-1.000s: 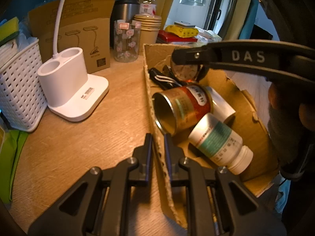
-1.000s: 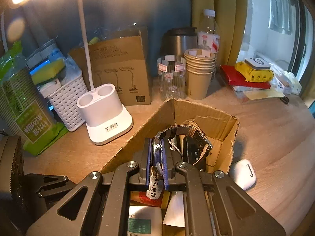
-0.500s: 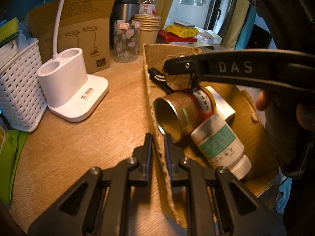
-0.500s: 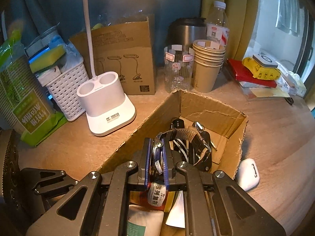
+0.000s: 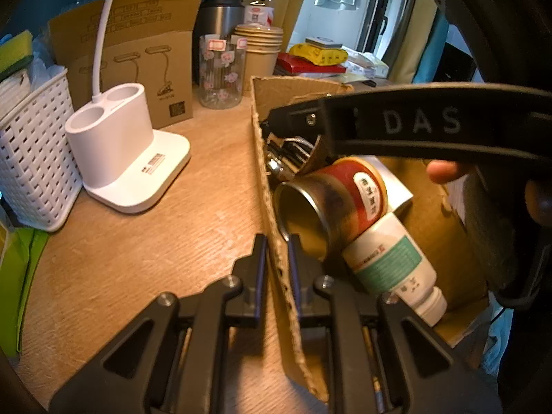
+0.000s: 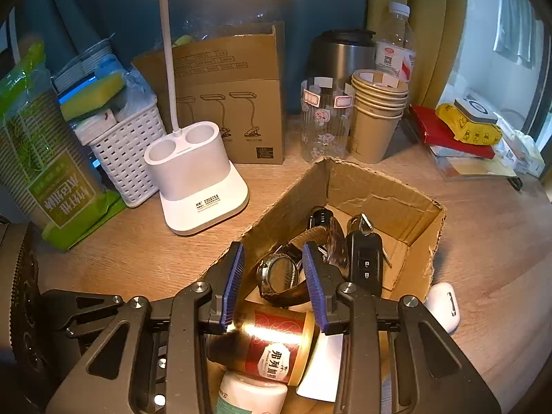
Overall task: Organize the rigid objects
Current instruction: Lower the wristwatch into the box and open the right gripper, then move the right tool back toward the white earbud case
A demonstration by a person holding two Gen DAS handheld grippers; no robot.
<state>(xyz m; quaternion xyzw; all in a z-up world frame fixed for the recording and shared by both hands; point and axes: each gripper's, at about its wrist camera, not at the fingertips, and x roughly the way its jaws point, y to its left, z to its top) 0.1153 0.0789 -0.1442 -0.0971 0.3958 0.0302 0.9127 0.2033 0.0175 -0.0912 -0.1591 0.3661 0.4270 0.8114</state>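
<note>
Left wrist view: my left hand-held gripper (image 5: 277, 255) is clenched on the near side wall of the cardboard box (image 5: 267, 158), one pad outside and one inside, the wall pinched between them. Inside the box a red and gold tin (image 5: 331, 203) lies on its side with its open mouth toward me, and a white pill bottle (image 5: 393, 258) with a green label lies against it, cap pointing toward the near right corner. My right hand-held gripper (image 5: 303, 124) reaches across the box from the right, above the far end, with a fingertip (image 5: 445, 170) of my hand showing under its black body.

From the right wrist, my right hand-held gripper (image 6: 276, 276) has its jaws opening, its blue pads clear of the wristwatch (image 6: 286, 272) that lies between them on the box floor, face up, its brown strap curling toward the far wall. A black car key (image 6: 364, 258) with a key ring lies just beside the watch on the right. The tin (image 6: 276, 341) and the pill bottle (image 6: 252, 396) sit nearer me, under the gripper. A white earbud case (image 6: 443, 305) rests on the wooden counter (image 6: 493, 241) just outside the box's right wall.
</note>
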